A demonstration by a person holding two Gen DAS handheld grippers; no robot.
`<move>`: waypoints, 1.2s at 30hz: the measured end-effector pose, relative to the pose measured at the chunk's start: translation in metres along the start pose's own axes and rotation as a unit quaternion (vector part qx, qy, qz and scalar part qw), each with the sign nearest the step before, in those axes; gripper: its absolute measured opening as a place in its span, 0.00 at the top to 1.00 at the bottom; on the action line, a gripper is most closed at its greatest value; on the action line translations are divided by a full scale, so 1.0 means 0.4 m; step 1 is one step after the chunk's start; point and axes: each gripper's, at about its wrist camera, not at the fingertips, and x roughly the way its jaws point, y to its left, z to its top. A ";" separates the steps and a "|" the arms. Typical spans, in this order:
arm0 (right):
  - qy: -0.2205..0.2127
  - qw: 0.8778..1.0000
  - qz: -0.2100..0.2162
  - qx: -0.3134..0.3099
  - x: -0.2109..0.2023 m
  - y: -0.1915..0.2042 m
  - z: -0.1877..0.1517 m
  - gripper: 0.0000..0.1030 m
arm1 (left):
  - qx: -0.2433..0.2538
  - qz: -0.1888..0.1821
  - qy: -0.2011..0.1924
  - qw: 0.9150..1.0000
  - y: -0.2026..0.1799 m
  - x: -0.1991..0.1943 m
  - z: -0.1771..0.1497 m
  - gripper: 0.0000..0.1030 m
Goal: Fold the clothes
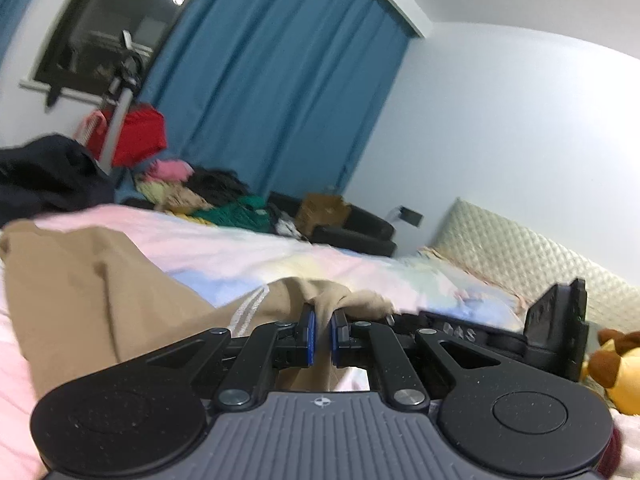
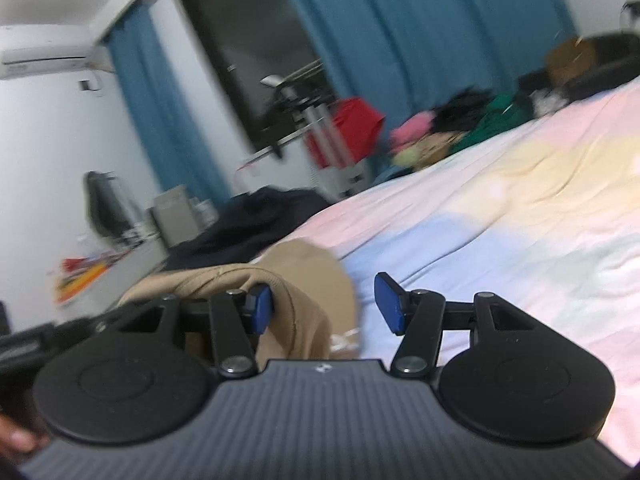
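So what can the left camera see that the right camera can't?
Only the left wrist view shows the cream padded headboard, a brown and yellow plush toy, and the left gripper shut on a bunch of the tan garment.

Only the right wrist view shows the air conditioner on the wall and the right gripper, its jaws open with tan cloth lying between them.

Both show the pastel bedsheet, blue curtain, dark window and the clothes pile.

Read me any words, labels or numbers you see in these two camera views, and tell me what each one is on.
"DAS", faint raised letters, last two clearest, on the black right hand-held gripper seen in the left wrist view.
Nothing else readable: the air conditioner and the clutter on the desk are too blurred.
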 end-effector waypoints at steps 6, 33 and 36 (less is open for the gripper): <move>-0.019 0.994 -0.064 -0.085 0.016 0.043 -0.014 0.44 | -0.010 -0.030 -0.026 0.999 -0.002 -0.011 -0.011 0.95; -0.084 0.990 0.004 -0.109 -0.019 0.065 0.037 0.92 | -0.065 0.052 -0.002 0.997 0.046 -0.027 0.005 0.75; -0.062 0.992 -0.004 -0.113 0.002 0.064 0.037 0.92 | -0.034 0.087 0.044 0.995 0.033 0.017 -0.020 0.59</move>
